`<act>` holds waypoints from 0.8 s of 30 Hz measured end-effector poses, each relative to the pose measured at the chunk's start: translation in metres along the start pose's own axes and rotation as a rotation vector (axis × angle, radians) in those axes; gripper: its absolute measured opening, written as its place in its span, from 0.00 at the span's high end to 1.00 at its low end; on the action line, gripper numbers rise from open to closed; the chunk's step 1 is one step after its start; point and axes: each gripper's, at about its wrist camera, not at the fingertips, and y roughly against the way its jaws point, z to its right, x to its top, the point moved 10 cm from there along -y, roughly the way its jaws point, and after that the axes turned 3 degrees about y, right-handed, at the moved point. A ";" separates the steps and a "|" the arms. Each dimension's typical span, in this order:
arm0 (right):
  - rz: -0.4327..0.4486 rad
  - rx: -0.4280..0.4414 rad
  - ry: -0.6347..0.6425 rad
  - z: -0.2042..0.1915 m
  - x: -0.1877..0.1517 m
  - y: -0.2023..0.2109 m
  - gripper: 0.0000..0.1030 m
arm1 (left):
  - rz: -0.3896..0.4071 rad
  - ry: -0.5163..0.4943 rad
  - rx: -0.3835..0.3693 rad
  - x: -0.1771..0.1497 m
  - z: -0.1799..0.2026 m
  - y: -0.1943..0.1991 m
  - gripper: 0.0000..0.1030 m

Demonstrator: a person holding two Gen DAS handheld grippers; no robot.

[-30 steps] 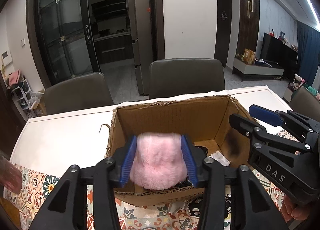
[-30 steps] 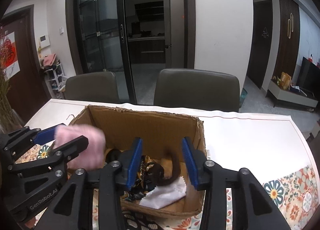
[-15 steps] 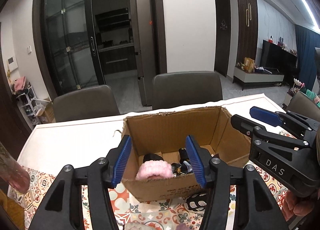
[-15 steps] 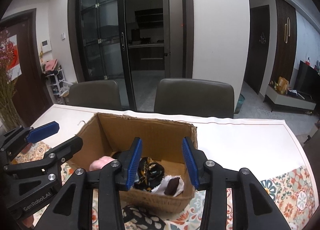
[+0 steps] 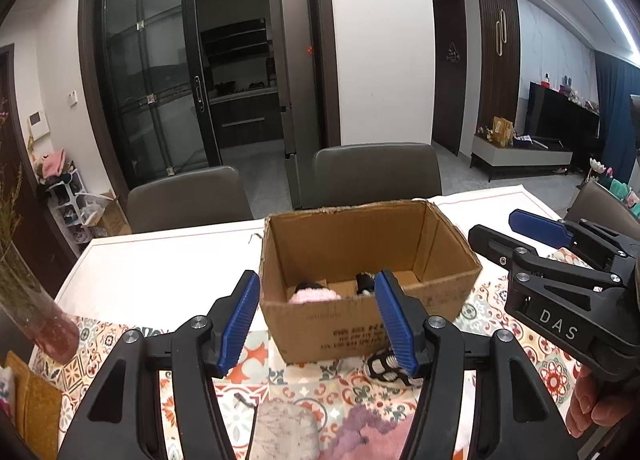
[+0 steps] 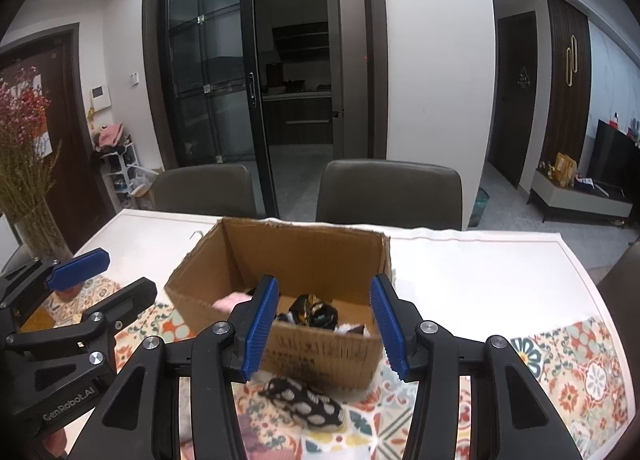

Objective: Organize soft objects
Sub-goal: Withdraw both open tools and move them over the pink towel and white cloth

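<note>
The pink fluff point(image 5: 313, 295) is lying in the box point(image 5: 360, 324) by its near wall, beside dark cloth point(image 6: 314, 310). A spotted piece point(image 6: 310, 404) is still lying on the mat just before the box, and more soft pieces point(image 5: 320, 432) are waiting at the table's near edge. The left gripper point(image 5: 316, 320) and right gripper point(image 6: 324, 320) have just been opening; both are standing open, holding nothing.

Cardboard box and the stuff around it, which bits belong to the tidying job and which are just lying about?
Job:
cardboard box
pink fluffy item, inside it
dark patterned cloth, inside it
black spotted cloth, in front of it

Lying about:
flower vase
chairs
</note>
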 end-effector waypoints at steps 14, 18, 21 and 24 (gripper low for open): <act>-0.016 -0.003 -0.044 0.001 -0.039 0.037 0.52 | -0.010 0.006 0.011 -0.037 0.001 0.034 0.40; -0.028 -0.004 -0.047 -0.001 -0.049 0.044 0.46 | -0.016 0.020 0.016 -0.049 0.001 0.044 0.40; -0.030 -0.007 -0.051 -0.003 -0.058 0.050 0.40 | -0.019 0.039 0.030 -0.060 -0.002 0.052 0.40; -0.046 0.000 -0.044 -0.008 -0.067 0.054 0.40 | -0.026 0.038 0.033 -0.072 -0.002 0.059 0.40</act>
